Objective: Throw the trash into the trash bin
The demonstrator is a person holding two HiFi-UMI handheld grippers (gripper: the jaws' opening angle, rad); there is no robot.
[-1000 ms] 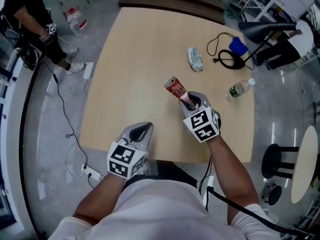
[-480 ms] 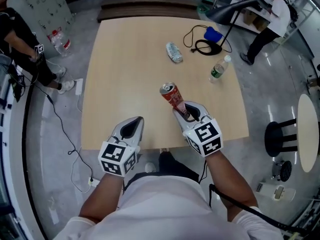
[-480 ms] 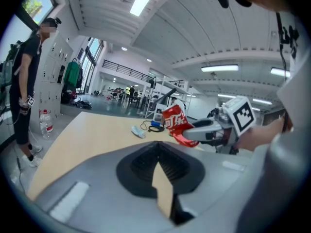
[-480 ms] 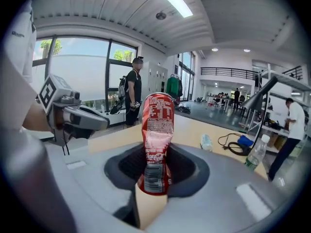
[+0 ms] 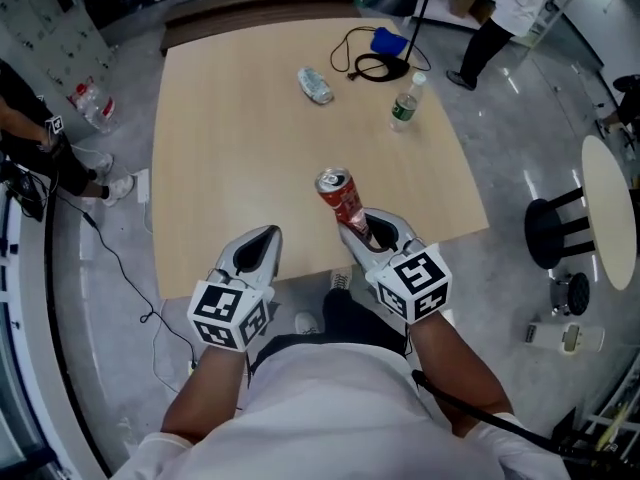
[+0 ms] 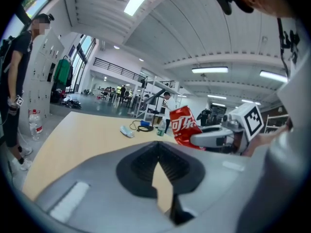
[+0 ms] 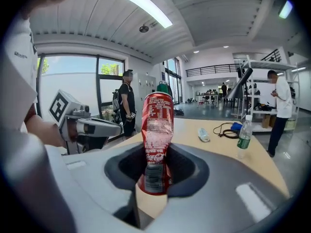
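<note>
Right gripper (image 5: 355,233): my jaws pinch a crushed red can (image 5: 340,196) by its lower end, upright, above the worktop (image 5: 240,138) near its front edge.
Left gripper (image 5: 265,236): I see jaws together, empty.

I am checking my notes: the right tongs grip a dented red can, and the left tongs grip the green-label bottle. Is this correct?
Not quite. The left tongs grip nothing: the left gripper view shows only table between their jaws, and the green-label bottle stands on the table, apart from them. The right tongs do grip the dented red can.
</note>
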